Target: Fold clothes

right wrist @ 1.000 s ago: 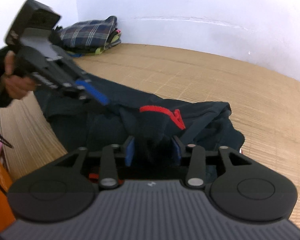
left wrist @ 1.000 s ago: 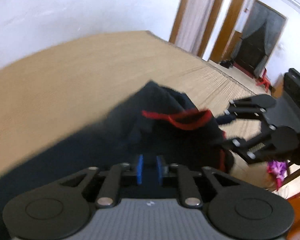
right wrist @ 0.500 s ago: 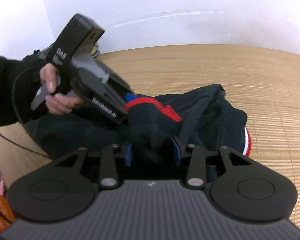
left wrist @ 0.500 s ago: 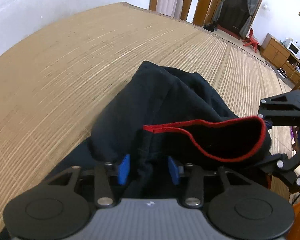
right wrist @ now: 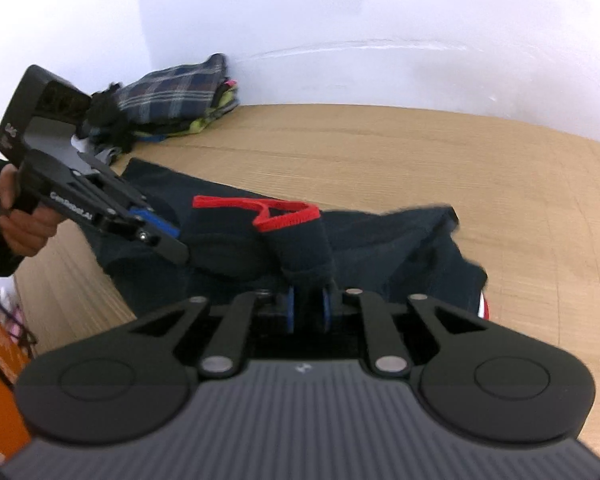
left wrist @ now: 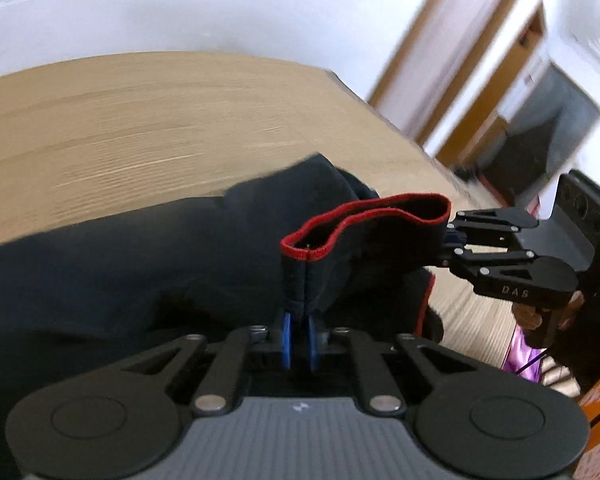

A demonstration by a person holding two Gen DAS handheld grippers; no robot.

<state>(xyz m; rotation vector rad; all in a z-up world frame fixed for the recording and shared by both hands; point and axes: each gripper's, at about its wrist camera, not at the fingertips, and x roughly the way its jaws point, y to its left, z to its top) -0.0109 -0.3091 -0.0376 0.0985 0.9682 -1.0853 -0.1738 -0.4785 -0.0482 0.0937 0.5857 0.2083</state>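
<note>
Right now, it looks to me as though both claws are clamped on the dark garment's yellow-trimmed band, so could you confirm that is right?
Not quite: the trim is red, not yellow, as the left wrist view shows. Both the left claw and the right claw are clamped on the dark garment's red-trimmed band.

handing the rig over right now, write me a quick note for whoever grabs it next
Left gripper: jaws have just closed, now pinching the dark garment at its red-trimmed collar.
Right gripper: jaws have also just closed, pinching the same collar at another spot.
Garment lies crumpled on the bamboo mat; folded pile of clothes by the wall.
Done: both collar grips taken. Left: lift, spread flat, fold, probably add to the pile.
</note>
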